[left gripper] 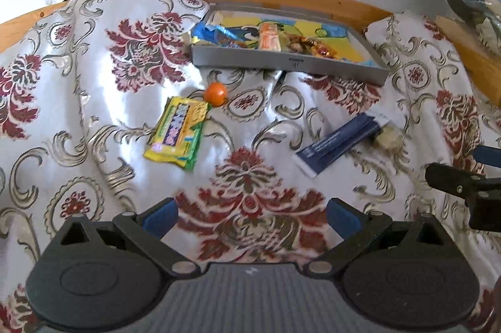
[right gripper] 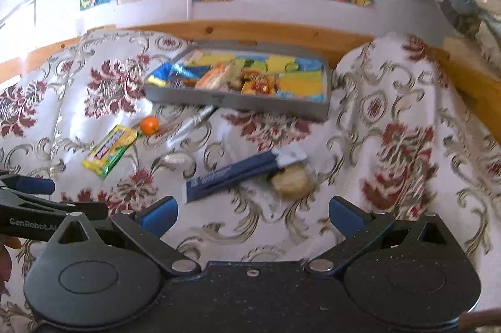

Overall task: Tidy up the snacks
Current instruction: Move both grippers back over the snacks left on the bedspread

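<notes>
Left wrist view: the left gripper (left gripper: 252, 215) hangs over the patterned cloth (left gripper: 94, 76) with its jaws spread wide and nothing between them. Taking the grey tray (left gripper: 281, 67) as landmark, the yellow-green snack packet (left gripper: 177, 131) lies below its left end, the small orange ball (left gripper: 215, 93) touching that packet's top corner. The navy wrapper (left gripper: 338, 143) lies below the tray's right part. The right gripper (right gripper: 252, 215) is likewise wide open and empty.
</notes>
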Action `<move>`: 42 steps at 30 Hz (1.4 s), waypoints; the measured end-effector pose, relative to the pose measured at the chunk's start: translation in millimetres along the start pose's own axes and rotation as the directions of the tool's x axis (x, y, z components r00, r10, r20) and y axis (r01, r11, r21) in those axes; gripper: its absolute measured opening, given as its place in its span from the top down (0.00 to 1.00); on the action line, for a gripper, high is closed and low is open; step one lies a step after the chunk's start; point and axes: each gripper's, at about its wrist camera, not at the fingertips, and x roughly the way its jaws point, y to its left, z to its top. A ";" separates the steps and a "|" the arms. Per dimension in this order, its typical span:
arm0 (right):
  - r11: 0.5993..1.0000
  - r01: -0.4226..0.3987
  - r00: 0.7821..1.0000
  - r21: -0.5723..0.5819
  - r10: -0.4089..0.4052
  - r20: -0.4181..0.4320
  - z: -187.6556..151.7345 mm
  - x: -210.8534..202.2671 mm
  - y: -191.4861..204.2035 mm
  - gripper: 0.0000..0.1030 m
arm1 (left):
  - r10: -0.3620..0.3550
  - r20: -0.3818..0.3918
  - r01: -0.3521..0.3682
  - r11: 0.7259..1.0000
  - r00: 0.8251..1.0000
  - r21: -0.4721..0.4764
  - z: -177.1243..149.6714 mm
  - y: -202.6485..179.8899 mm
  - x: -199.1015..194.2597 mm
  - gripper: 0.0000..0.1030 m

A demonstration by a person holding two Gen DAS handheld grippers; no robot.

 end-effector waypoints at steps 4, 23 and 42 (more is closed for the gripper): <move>1.000 -0.022 0.999 0.012 0.023 -0.039 -5.0 8.0 2.6 0.01 | 0.027 -0.009 -0.027 1.000 1.000 0.000 -4.2 6.1 -3.1 0.00; 0.997 -0.081 0.994 -0.021 0.079 -0.074 -8.8 20.7 14.0 0.01 | 0.092 -0.051 -0.091 0.995 0.994 0.031 -11.2 23.0 -4.9 0.00; 0.984 -0.170 0.982 -0.060 0.164 -0.089 -16.1 30.2 31.9 0.01 | 0.137 -0.070 -0.134 0.990 0.988 0.043 -7.6 48.2 0.1 0.00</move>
